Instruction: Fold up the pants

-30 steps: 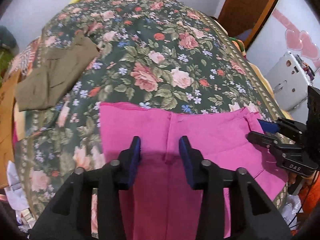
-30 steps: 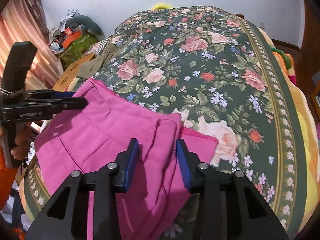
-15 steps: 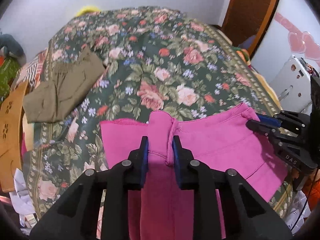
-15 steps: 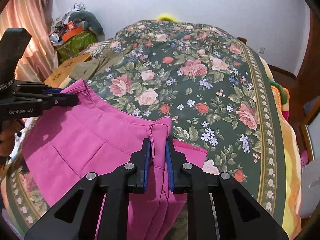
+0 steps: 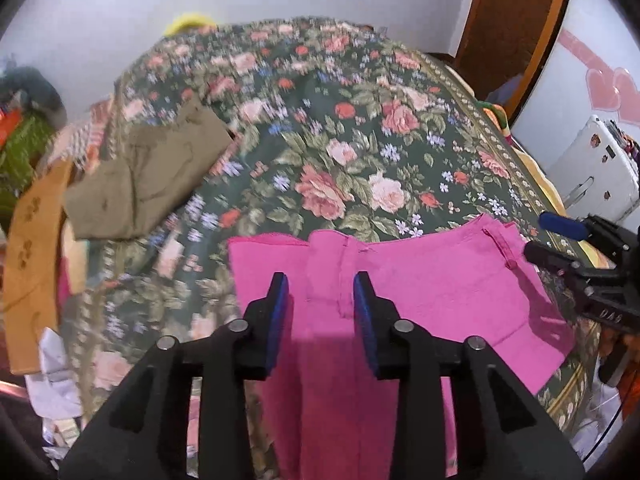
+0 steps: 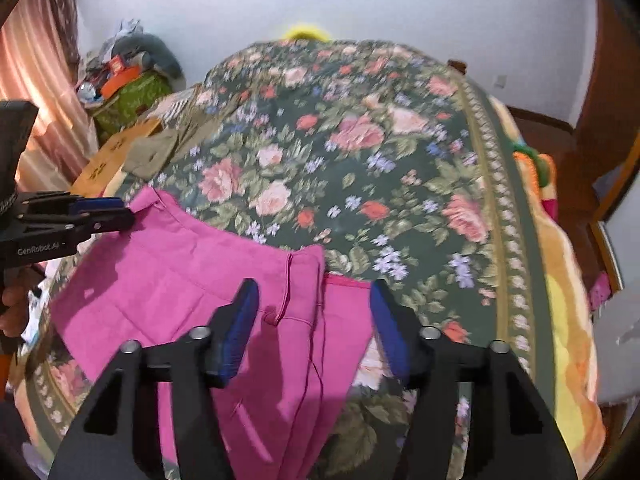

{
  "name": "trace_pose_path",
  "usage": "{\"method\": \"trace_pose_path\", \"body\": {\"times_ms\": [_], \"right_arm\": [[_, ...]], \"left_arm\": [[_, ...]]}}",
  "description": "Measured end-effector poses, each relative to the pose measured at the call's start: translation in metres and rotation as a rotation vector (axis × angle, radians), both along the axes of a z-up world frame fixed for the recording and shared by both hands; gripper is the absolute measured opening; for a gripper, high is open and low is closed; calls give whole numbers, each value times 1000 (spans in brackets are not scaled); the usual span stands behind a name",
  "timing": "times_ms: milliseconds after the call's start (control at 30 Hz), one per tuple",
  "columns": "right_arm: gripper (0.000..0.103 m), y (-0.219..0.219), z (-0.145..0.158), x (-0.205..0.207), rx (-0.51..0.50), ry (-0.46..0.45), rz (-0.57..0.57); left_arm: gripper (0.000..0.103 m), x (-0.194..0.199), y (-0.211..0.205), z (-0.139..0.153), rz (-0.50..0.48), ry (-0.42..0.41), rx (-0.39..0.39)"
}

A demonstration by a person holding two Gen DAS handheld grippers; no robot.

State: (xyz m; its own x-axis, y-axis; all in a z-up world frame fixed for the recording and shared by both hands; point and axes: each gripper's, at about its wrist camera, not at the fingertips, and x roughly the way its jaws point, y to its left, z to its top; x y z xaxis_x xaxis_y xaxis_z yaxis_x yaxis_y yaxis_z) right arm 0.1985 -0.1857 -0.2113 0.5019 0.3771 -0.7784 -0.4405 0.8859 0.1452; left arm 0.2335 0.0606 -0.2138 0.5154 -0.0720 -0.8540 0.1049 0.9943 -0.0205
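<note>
On the near edge of the bed w/ the floral cover (image 5: 352, 128): pink pants (image 5: 432, 292) spread flat, waistband end toward the middle of the bed, rest hanging off the near side. Left gripper (image 5: 320, 300) right over the top-edge seam, jaws spread and just been opening, blue pads clear of the fabric on both sides, nothing pinched. Right gripper (image 6: 314, 312) same deal at the other corner, jaws wide apart, also just been opening, folded pink edge sitting between the fingers (image 6: 240, 320) but not pressed. Each gripper visible from the other's cam at the side of the frame. Olive-brown garment (image 5: 148, 176) lying further up on the left side of the bed, well apart from the pink one, partly over the edge near an orange board (image 5: 32, 264). Background pretty blurry.
</note>
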Motion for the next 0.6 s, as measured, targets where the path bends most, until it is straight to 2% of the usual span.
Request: {"method": "trace_pose_path", "body": {"times_ms": [100,200,333,533,600], "right_arm": [[57,-9,11,-9,24,6,-17],[66,-19,16,-20,54,17,-37],[66,-23,9,-33,60,51,-53],[66,-20,-15,-42,61,125,-60],[66,-19,-22,-41,74,154,-56]], "left_arm": [[57,-13,11,15,14,-42,4],[58,-23,22,19,23,-49,-8],[58,-32,31,6,30,5,-87],[59,-35,29,-26,47,84,-120],[60,-34,32,-31,53,91,-156]]}}
